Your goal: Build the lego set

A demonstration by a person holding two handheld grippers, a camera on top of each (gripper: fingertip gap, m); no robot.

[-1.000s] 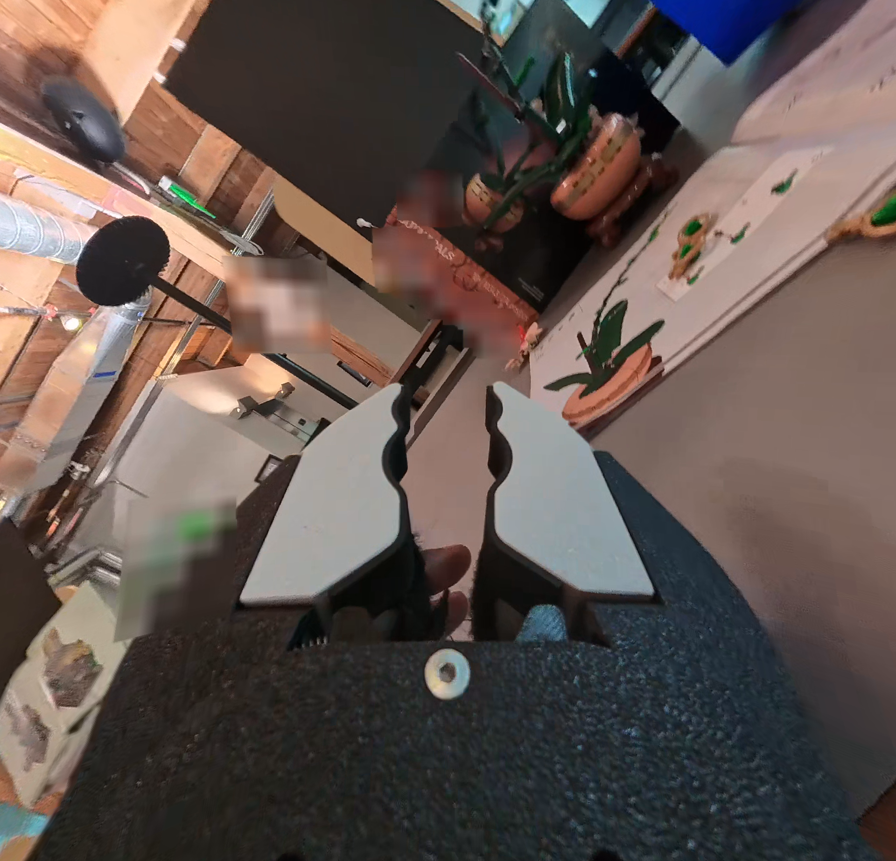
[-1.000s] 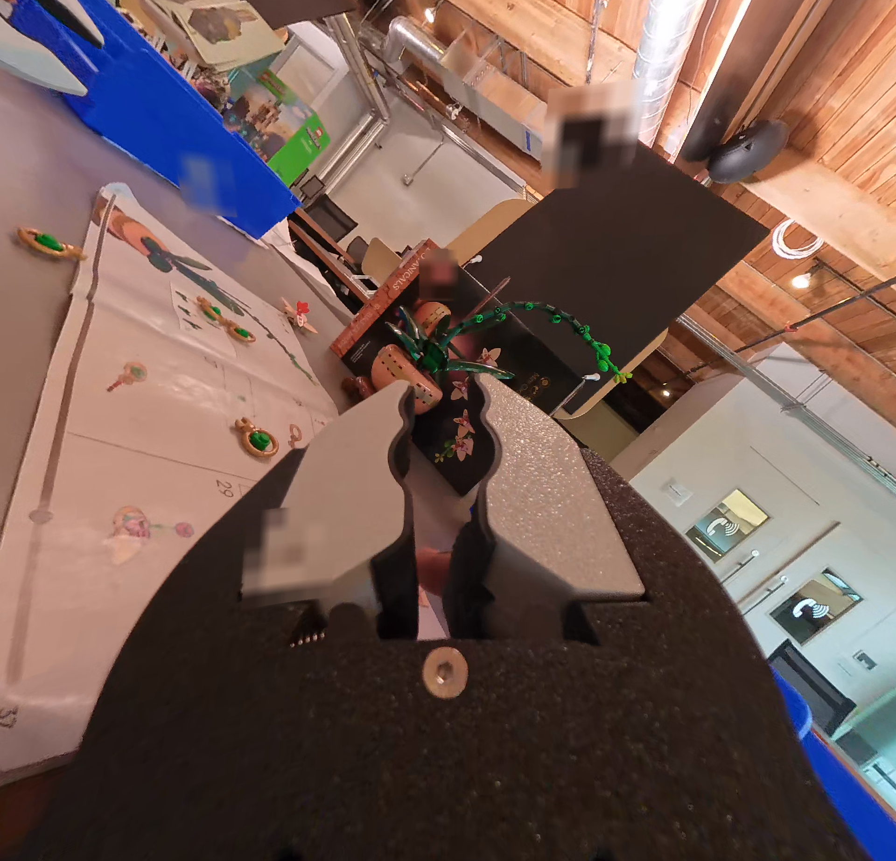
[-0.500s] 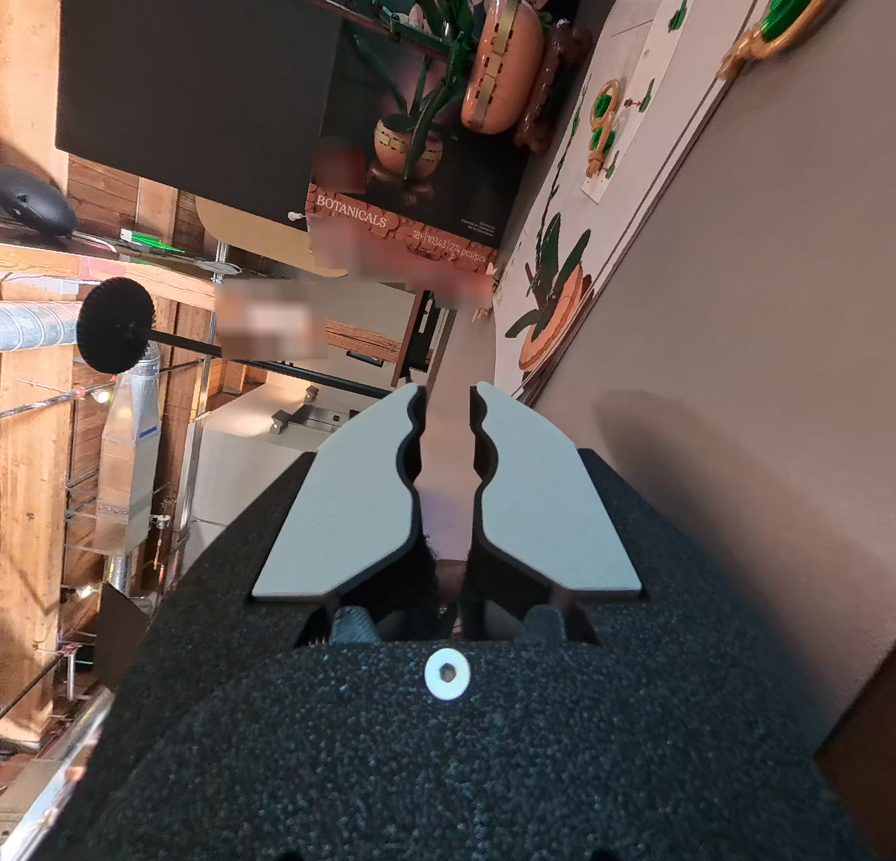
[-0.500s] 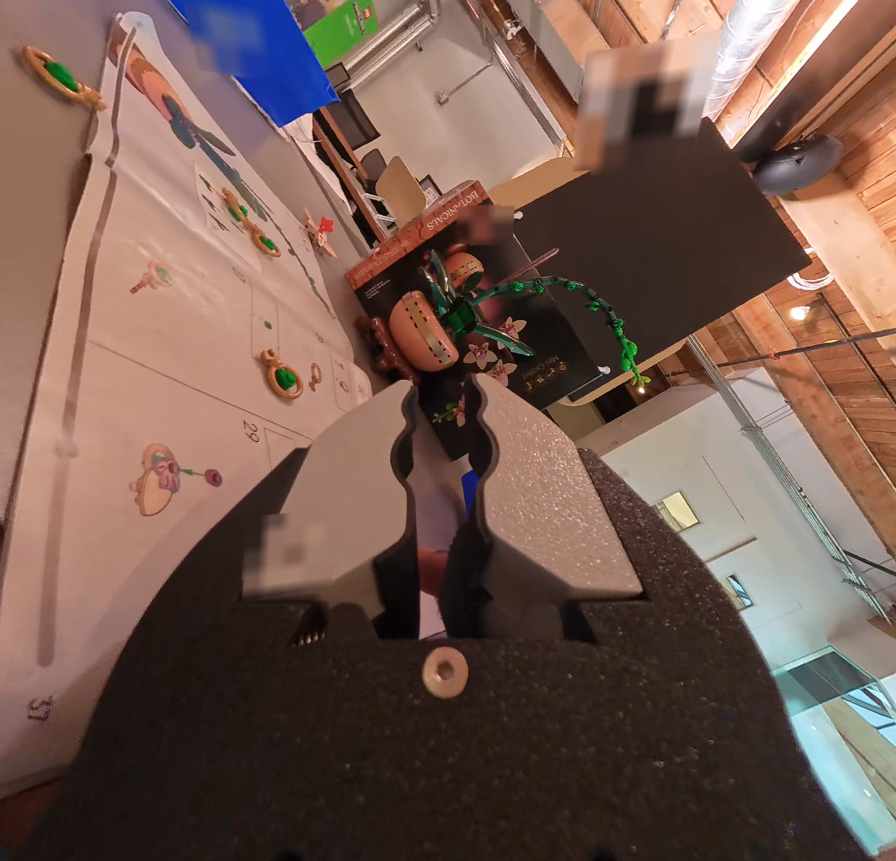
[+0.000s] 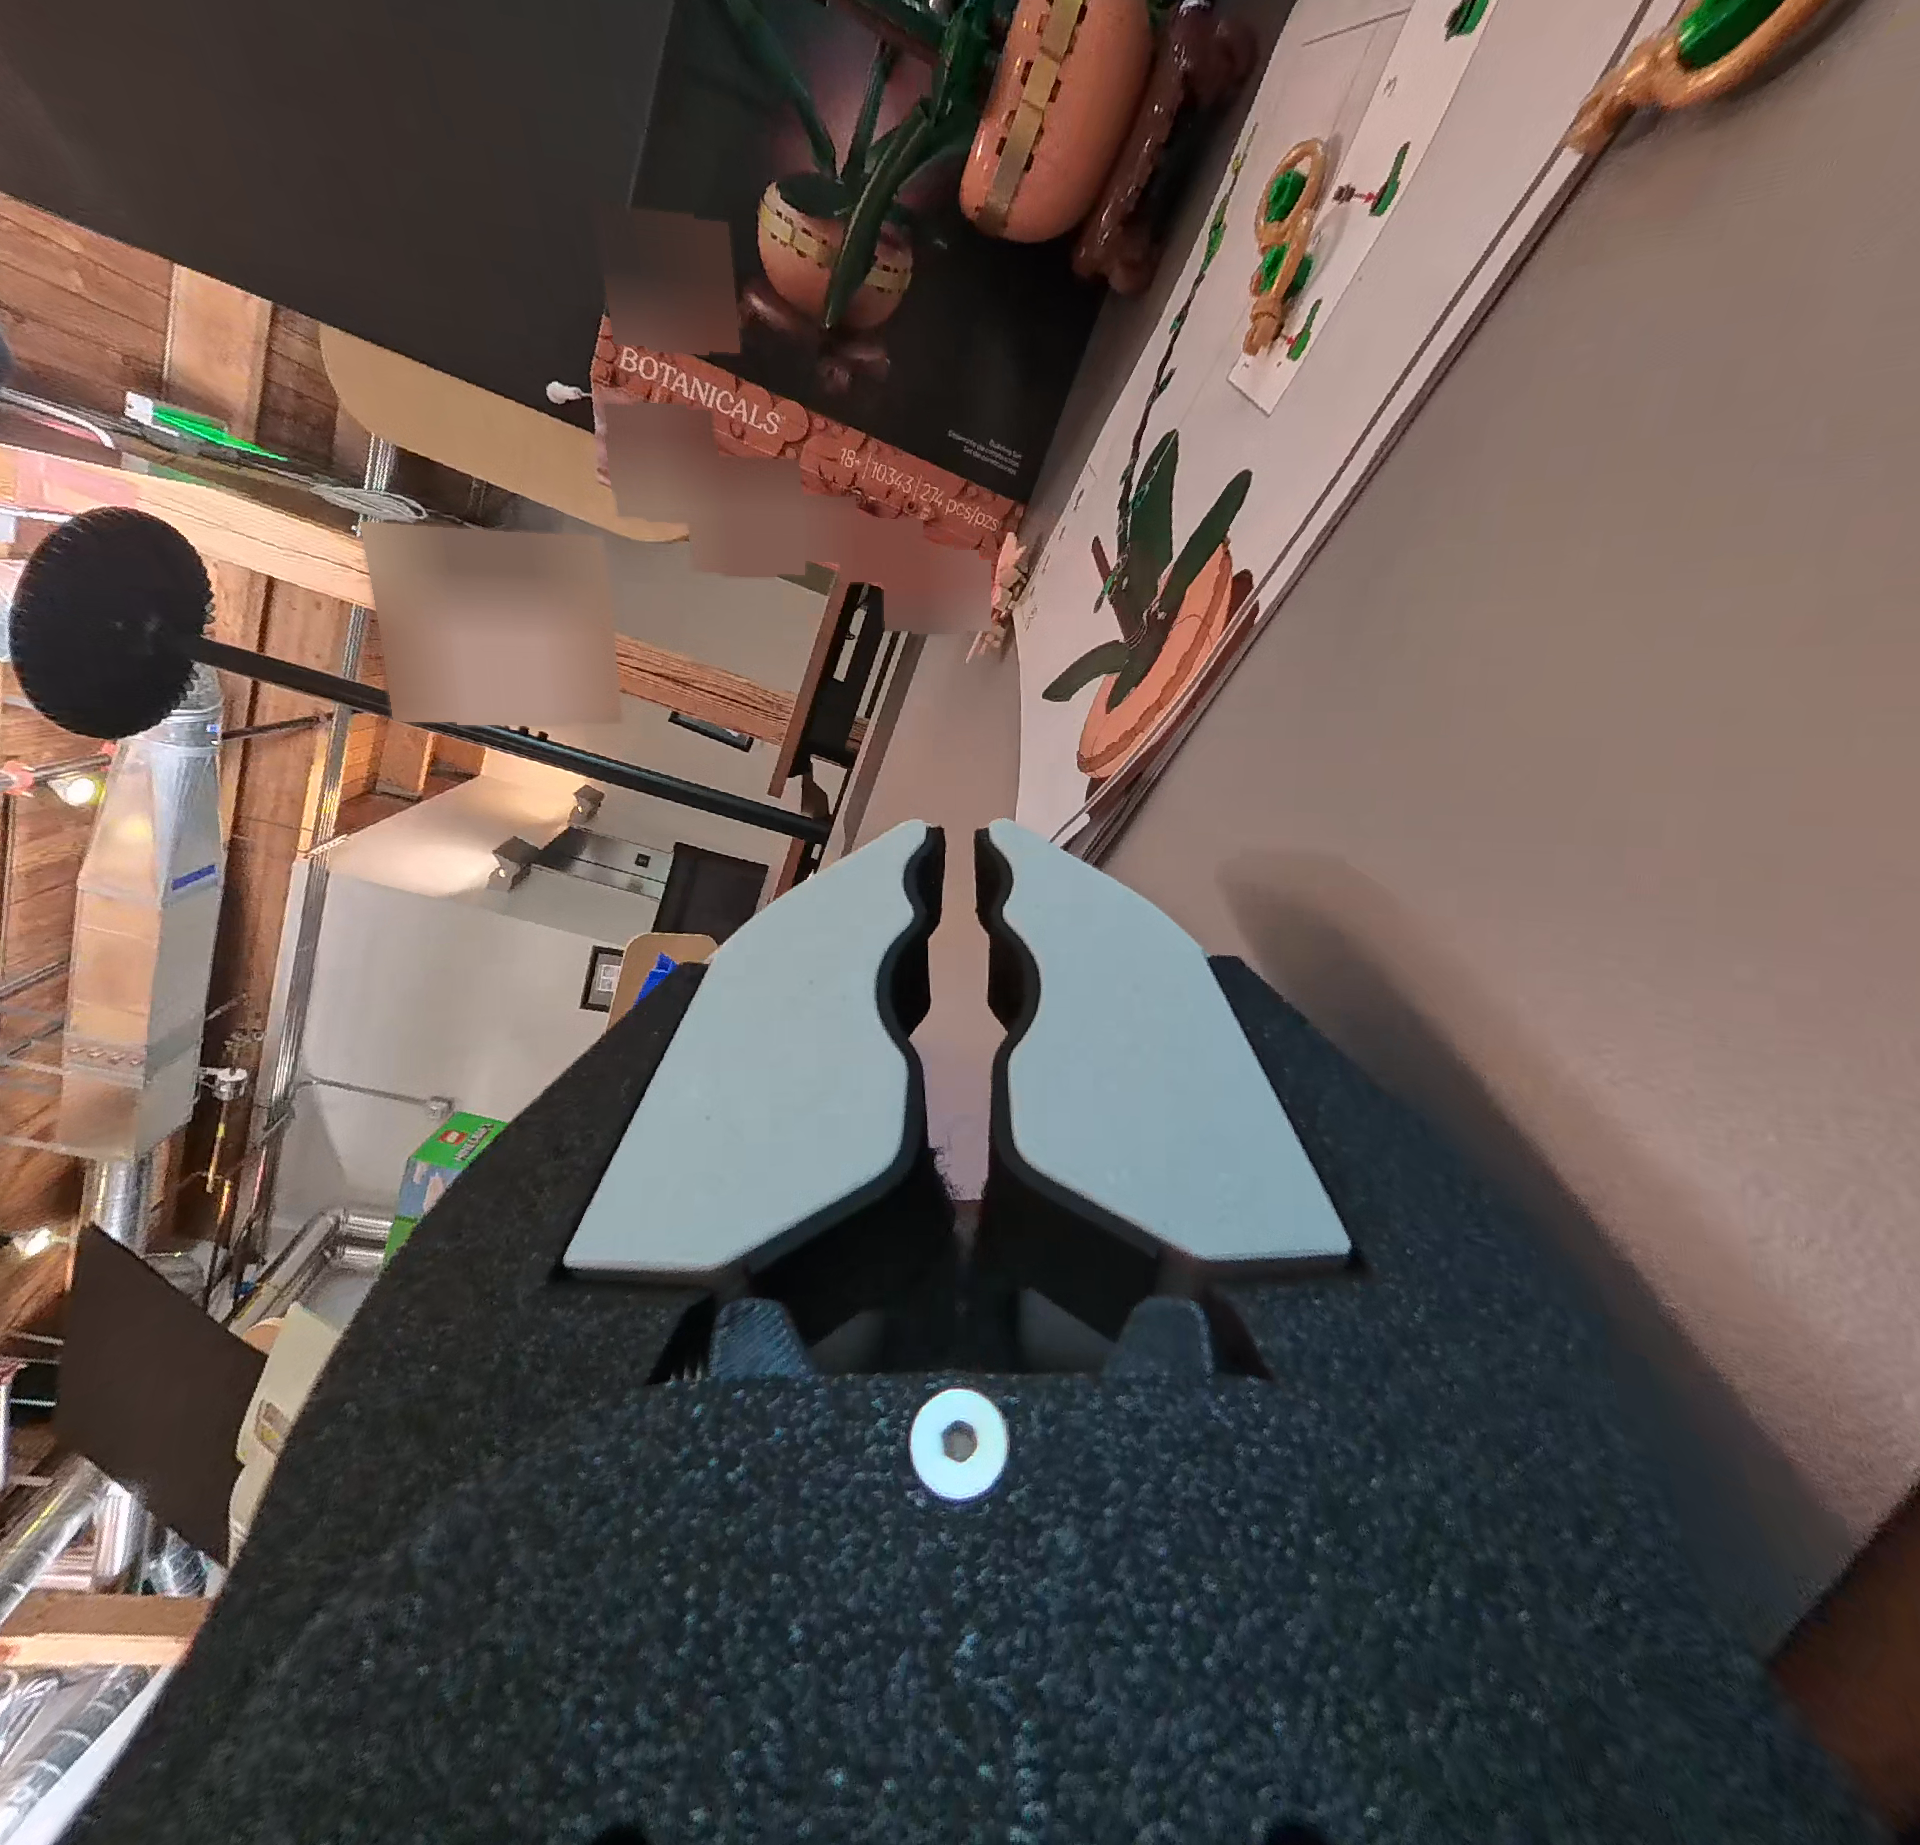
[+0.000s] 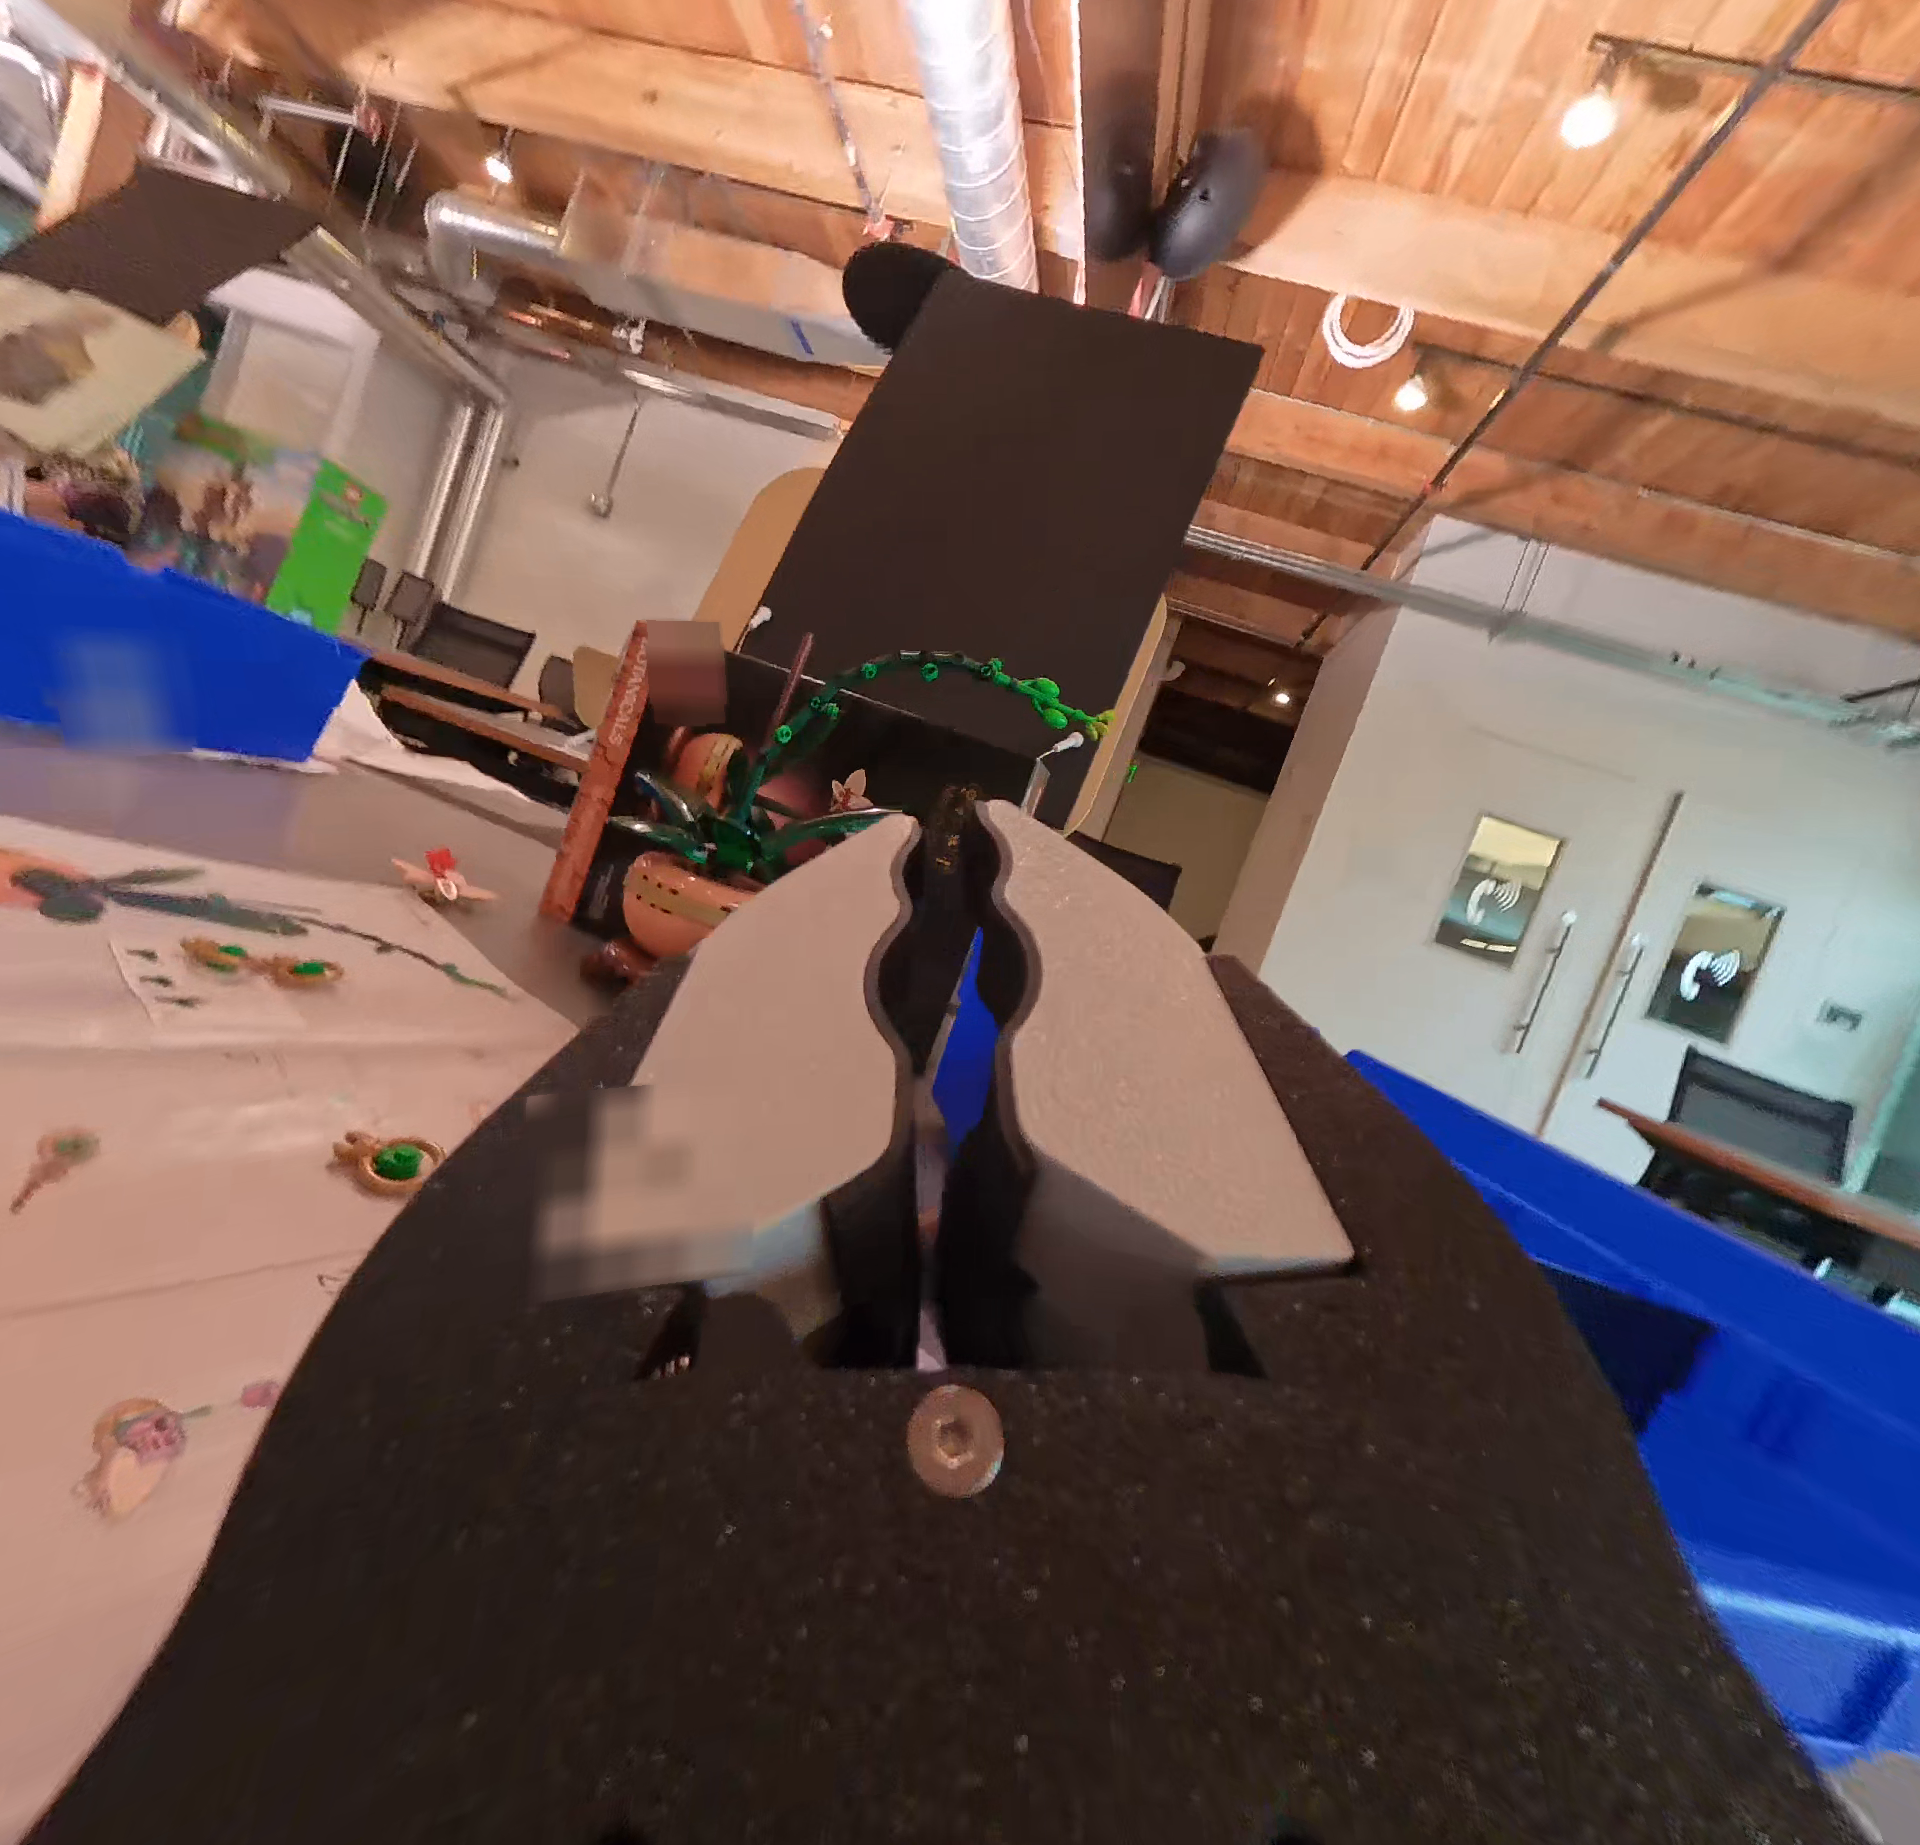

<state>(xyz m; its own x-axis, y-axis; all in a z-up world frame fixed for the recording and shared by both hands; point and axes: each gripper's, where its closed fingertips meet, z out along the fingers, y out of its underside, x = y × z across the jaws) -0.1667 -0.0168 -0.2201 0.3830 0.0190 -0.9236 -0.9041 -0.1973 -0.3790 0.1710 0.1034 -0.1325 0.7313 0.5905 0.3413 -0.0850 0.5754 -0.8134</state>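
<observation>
A lego plant with a tan pot (image 6: 675, 902) and an arching green stem (image 6: 935, 673) stands on the grey table in front of its black box (image 6: 608, 756). In the left wrist view the pot (image 5: 1049, 81) and box (image 5: 831, 361) are at the top. A tan ring with a green centre (image 5: 1745, 19) lies on the table. Another ring (image 6: 390, 1161) lies on the white instruction sheet (image 6: 208, 1068). My left gripper (image 5: 958, 841) is shut and empty, held above the table. My right gripper (image 6: 956, 816) is shut, and I see no piece in it.
A small pink and white flower piece (image 6: 442, 876) lies near the box. A blue bin (image 6: 156, 652) stands at the far left and another (image 6: 1662, 1328) close on the right. The instruction sheet (image 5: 1351, 341) covers much of the table (image 5: 1558, 860). Between my left fingertips and the pot (image 5: 1049, 81) there is roughly 25 cm.
Both grippers' jaws have narrowed from a clear gap to almost touching. The right gripper has rolled level and swung right, bringing a blue bin into view. The left gripper has rolled further.
</observation>
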